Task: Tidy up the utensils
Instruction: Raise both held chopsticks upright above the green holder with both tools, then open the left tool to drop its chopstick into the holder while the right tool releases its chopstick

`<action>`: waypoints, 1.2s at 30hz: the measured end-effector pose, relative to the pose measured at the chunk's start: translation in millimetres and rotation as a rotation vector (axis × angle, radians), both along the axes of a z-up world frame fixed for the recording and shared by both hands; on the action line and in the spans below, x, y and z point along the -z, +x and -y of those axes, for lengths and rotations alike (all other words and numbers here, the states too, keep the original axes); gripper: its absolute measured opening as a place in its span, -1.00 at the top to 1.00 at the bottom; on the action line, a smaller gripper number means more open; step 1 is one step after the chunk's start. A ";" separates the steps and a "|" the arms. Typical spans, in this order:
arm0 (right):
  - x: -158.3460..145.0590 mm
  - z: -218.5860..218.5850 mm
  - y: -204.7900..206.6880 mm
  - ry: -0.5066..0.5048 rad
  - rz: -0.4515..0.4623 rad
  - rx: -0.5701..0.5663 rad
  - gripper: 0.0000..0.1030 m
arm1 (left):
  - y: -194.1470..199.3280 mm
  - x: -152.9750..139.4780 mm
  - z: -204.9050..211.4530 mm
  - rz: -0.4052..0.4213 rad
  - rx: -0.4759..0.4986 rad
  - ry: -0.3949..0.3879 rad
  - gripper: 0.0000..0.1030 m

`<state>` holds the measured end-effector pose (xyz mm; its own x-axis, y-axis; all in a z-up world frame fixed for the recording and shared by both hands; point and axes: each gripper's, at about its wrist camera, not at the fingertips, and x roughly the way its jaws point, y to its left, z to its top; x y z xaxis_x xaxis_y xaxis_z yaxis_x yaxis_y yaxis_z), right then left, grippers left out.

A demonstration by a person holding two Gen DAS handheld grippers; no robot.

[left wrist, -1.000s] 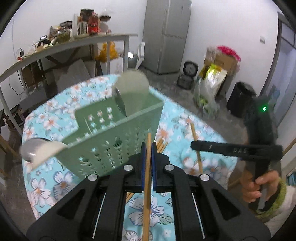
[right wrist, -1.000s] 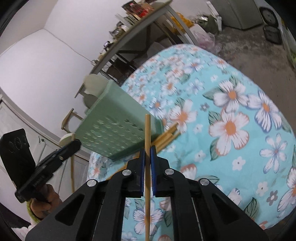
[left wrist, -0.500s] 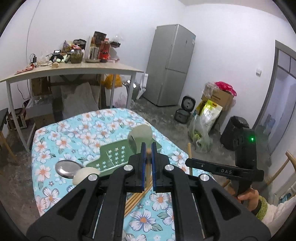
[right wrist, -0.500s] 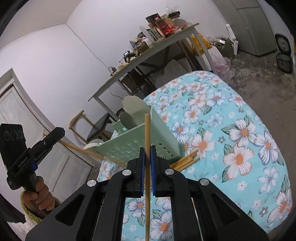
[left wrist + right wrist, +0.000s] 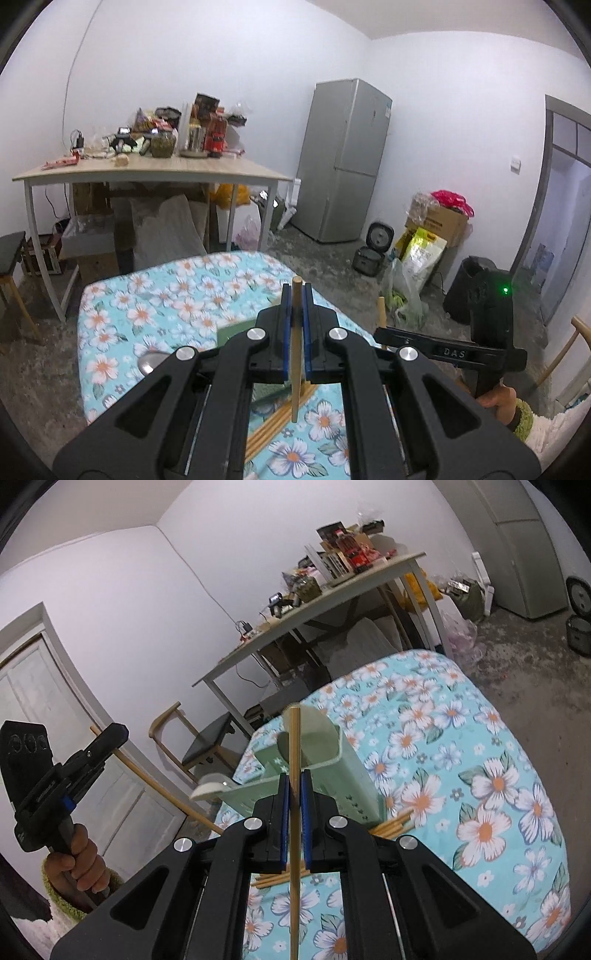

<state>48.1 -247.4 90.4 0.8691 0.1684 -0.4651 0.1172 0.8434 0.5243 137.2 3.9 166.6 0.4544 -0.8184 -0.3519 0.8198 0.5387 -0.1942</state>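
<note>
Your left gripper (image 5: 295, 332) hides almost all of the green utensil holder (image 5: 236, 332) in the left wrist view; only a dim sliver shows at 9 o'clock of the jaws. The spoon (image 5: 151, 362) there is half covered by the gripper body. The loose chopsticks (image 5: 275, 424) on the floral bed (image 5: 155, 306) run under the gripper, so you cannot count them. In the right wrist view the chopstick (image 5: 294, 830) you hold is cut off by the bottom edge. The jars and boxes on the far desk (image 5: 147, 173) are too small to identify.
</note>
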 end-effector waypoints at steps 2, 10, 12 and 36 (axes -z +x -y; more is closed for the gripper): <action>-6.3 2.2 0.8 -0.003 0.016 -0.006 0.88 | 0.8 -8.7 -2.4 0.019 -0.014 -0.017 0.91; -16.0 8.3 6.2 0.004 0.039 -0.019 0.88 | 15.3 -42.7 -11.1 0.094 -0.079 -0.103 0.91; -16.9 9.2 6.8 0.004 0.041 -0.018 0.88 | 20.6 -50.4 -11.6 0.112 -0.091 -0.126 0.91; -45.9 7.0 20.2 -0.055 0.082 -0.046 0.88 | 97.8 47.0 37.7 -0.048 -0.148 -0.018 0.38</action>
<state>68.2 -254.4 136.4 0.8965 0.1853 -0.4025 0.0359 0.8749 0.4829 235.0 -33.8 119.6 0.5536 -0.7500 -0.3621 0.7211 0.6492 -0.2422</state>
